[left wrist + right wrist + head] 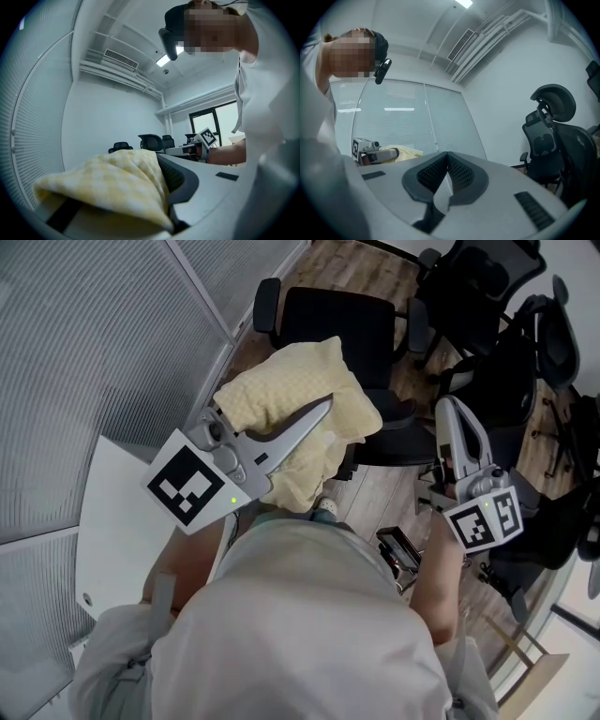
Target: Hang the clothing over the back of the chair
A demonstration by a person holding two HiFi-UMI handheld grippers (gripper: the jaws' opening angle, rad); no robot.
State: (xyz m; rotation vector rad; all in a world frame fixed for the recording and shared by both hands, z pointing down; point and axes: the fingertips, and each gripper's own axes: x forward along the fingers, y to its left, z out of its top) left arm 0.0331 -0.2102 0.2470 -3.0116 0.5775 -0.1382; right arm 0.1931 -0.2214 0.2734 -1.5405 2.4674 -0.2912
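A pale yellow checked garment [281, 395] hangs bunched from my left gripper [323, 409], which is shut on it above a black office chair [342, 320]. In the left gripper view the garment [117, 183] fills the space between the jaws of my left gripper [164, 201]. My right gripper [448, 413] is held to the right of the chair, shut, with nothing in it. In the right gripper view the pads of my right gripper [447, 173] meet with nothing between them, and the left gripper with the garment [410, 151] shows at the far left.
Several more black office chairs [487, 296] crowd the upper right. A white table [112, 512] lies at the left below a glass wall with blinds [84, 343]. A small black device [398, 554] lies on the wooden floor by the person's body.
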